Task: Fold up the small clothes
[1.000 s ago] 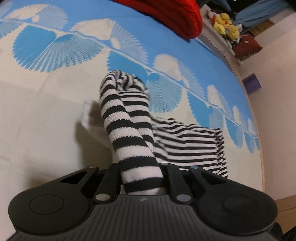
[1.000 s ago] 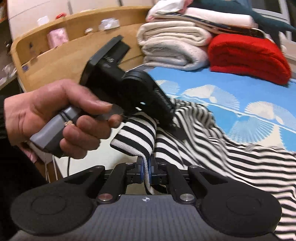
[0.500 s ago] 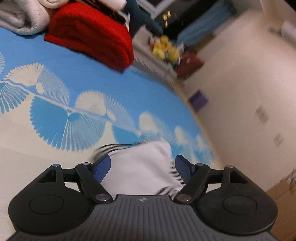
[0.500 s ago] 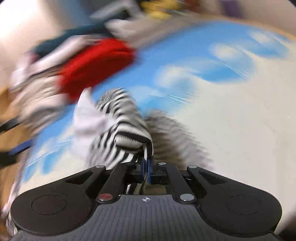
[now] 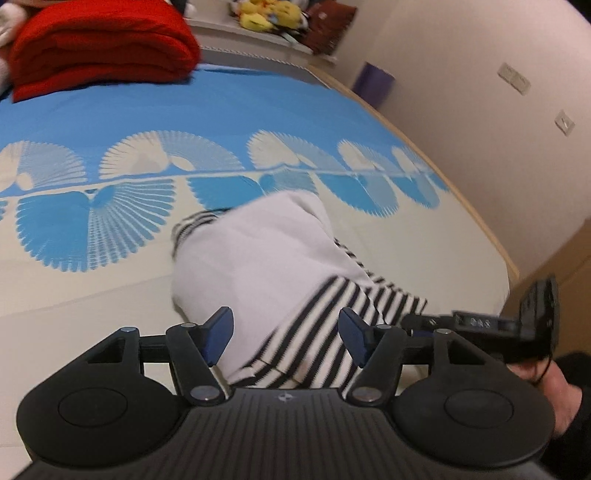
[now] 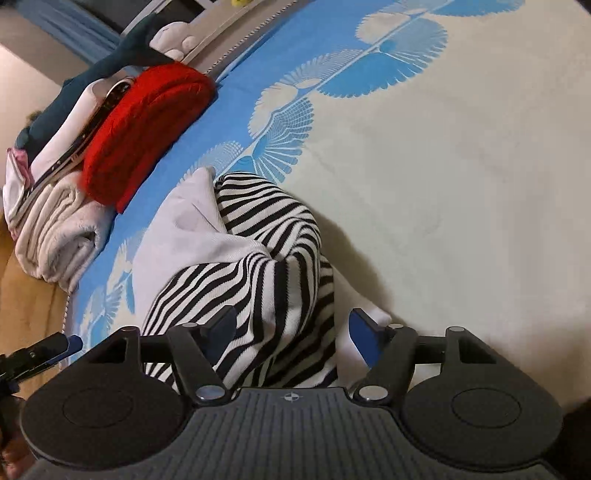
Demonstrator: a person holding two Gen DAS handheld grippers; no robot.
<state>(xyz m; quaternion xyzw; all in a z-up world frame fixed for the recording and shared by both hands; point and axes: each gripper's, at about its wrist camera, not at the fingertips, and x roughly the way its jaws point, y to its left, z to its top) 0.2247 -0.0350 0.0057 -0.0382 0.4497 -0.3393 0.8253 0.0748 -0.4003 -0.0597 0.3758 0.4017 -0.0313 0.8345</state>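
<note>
The striped top [image 5: 280,273] lies crumpled on the bed [image 5: 92,280], on the cream part of the cover just below the blue fan pattern. Its white inner side is turned up over much of the heap, with black-and-white stripes showing at the near edge.

The left hand-held gripper [image 5: 286,338] hangs over the near edge of the top with its jaws apart. Its jaws have just been closing a little, and cloth lies below the gap, but the blue pads [image 5: 218,334] do not press on it.

The right hand-held gripper [image 6: 291,332] also stands apart, its jaws having just been opening. A striped fold rises between them, and whether the left pad [image 6: 225,326] brushes it cannot be told; the right pad is clear of it.

In the left wrist view the other gripper and the hand [image 5: 554,384] holding it show at the right edge.

A red blanket [image 6: 144,129] lies folded at the head of the bed beside a stack of pale towels [image 6: 55,229]. Yellow plush toys [image 5: 266,16] sit on a ledge beyond.
</note>
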